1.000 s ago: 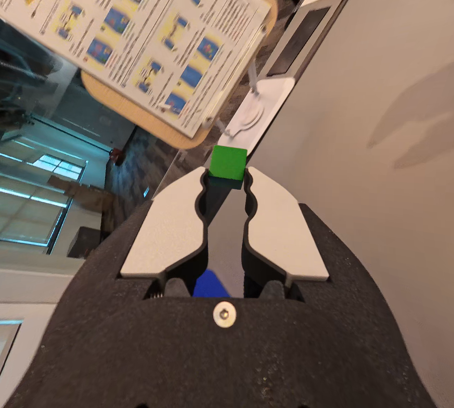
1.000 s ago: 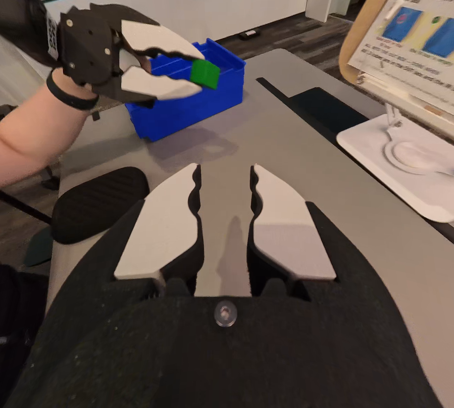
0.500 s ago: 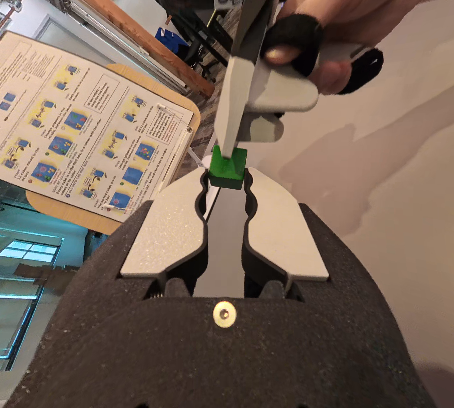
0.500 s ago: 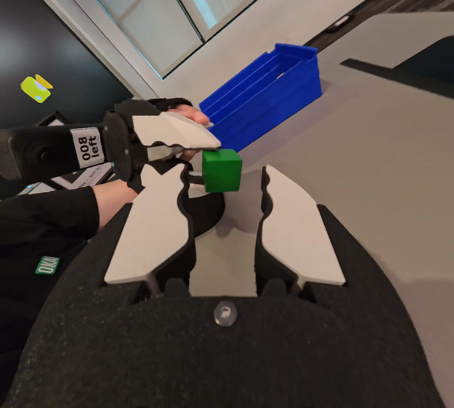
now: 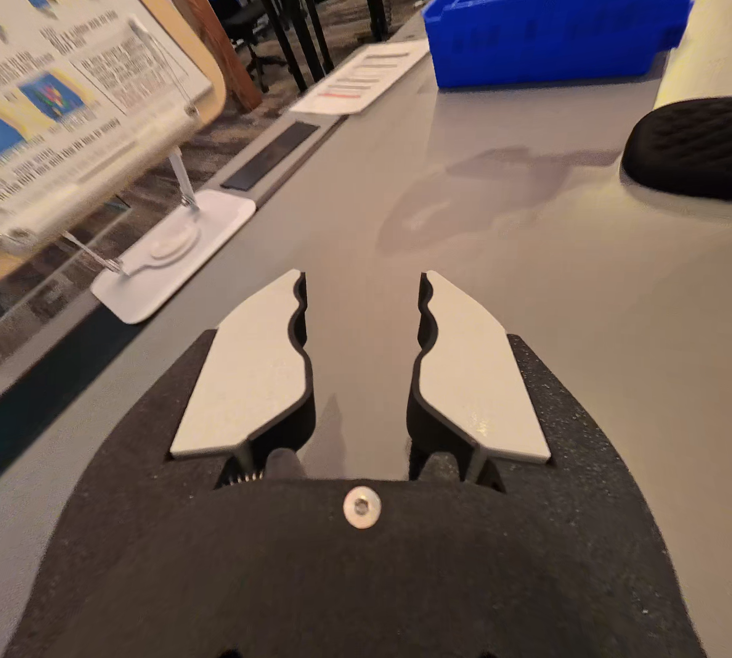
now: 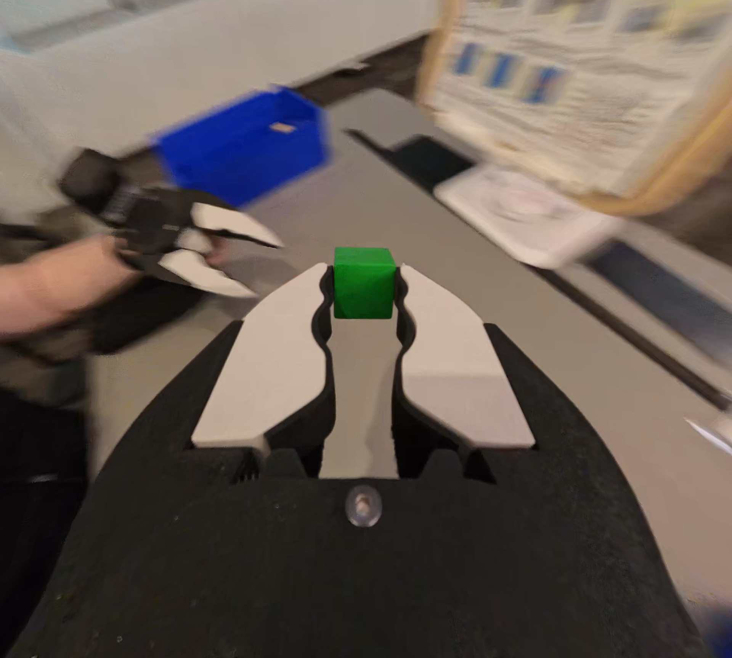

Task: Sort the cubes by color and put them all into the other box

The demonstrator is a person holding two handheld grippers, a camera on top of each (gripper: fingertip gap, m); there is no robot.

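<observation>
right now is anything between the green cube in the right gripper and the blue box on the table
Nothing visible blocks it. The right gripper is shut on the green cube, and bare grey table lies between it and the blue box. The open left gripper hangs off to the left.

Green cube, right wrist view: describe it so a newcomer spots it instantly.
Start at the grey table, with a blue box at its far end. Nearer, the right gripper fills the foreground, and the green cube sits clamped between its white fingertips. It is the only green thing and the only cube in view.
</observation>
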